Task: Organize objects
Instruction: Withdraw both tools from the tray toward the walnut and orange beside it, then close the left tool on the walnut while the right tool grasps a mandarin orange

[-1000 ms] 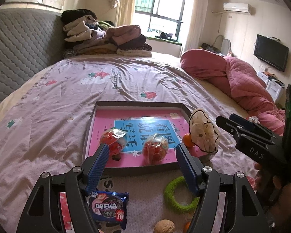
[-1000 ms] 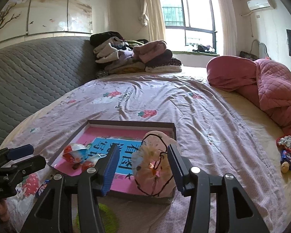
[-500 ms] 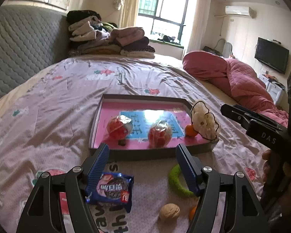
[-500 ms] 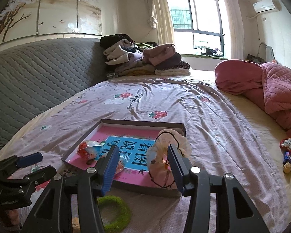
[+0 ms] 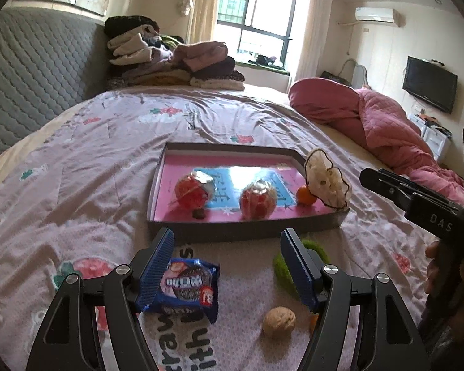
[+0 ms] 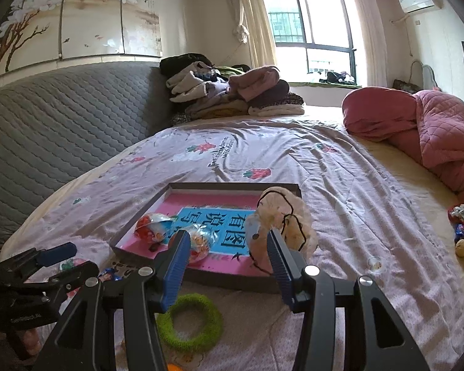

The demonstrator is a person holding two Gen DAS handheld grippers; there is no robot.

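Lying in the middle of both views, a shallow grey tray (image 5: pixel 247 232) with a pink floor rests on the flowered bedspread (image 5: pixel 77 170). Inside it are two red wrapped balls (image 5: pixel 191 192), a small orange (image 5: pixel 306 195) and, at the lower right corner, a cream mesh pouch (image 5: pixel 326 182) that leans on the rim.

The left gripper (image 5: pixel 227 262) fills the bottom of the left wrist view, its jaws standing wide with nothing between the pads. Its left finger overlaps a blue cookie packet (image 5: pixel 185 287) lying on the bedspread; whether it touches the packet cannot be told. A walnut (image 5: pixel 279 321) lies at lower centre, just beside the right finger, and a green fuzzy ring (image 5: pixel 317 249) peeks out behind that finger.

The right gripper (image 6: pixel 229 266) sits at the bottom of the right wrist view, jaws fairly wide and empty. The pouch (image 6: pixel 281 219) shows just beyond its right finger, apart from the pads, and the green ring (image 6: pixel 190 321) lies below, on the bedspread in front of the tray (image 6: pixel 225 281).

Folded clothes (image 6: pixel 232 92) are stacked at the upper centre, and a pink quilt (image 6: pixel 417 133) is bunched at the right.
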